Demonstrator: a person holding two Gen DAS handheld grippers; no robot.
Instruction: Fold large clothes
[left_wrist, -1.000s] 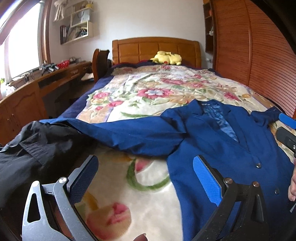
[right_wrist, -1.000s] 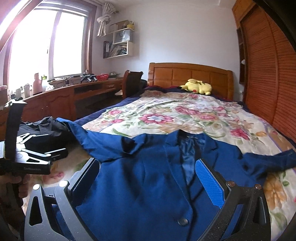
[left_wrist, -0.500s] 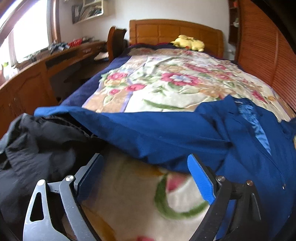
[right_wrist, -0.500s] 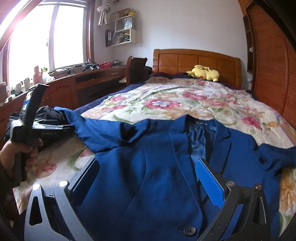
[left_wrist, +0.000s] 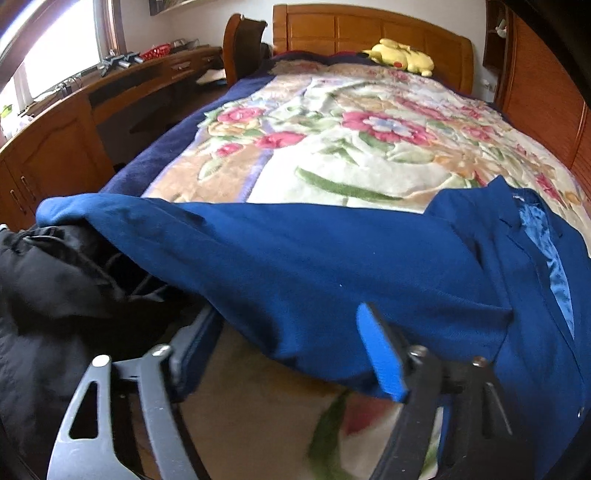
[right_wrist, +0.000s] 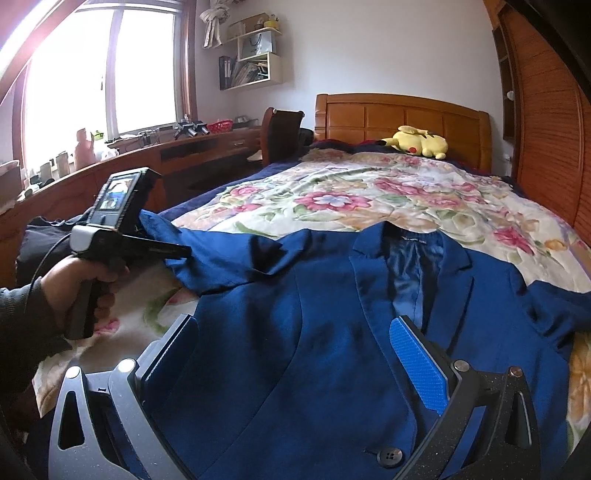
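A blue blazer (right_wrist: 295, 332) lies face up on the floral bedspread (right_wrist: 369, 192), collar toward the headboard, both sleeves spread out. My left gripper (left_wrist: 288, 347) is open, its jaws astride the lower edge of the blazer's left sleeve (left_wrist: 295, 258). In the right wrist view the left gripper (right_wrist: 177, 253) reaches the sleeve from the left, held in a hand. My right gripper (right_wrist: 295, 343) is open and hovers just above the blazer's front, over the chest. A dark button (right_wrist: 388, 458) shows near the bottom.
A black garment (left_wrist: 48, 295) lies bunched at the bed's left edge, under the sleeve end. A yellow plush toy (right_wrist: 417, 142) rests by the wooden headboard (right_wrist: 399, 114). A wooden desk (right_wrist: 184, 155) and chair (right_wrist: 284, 133) stand left; a slatted wardrobe (right_wrist: 546, 110) stands right.
My left gripper has moved forward and down onto the left sleeve, which now sits between its open jaws. My right gripper has lowered slightly toward the blazer's chest.
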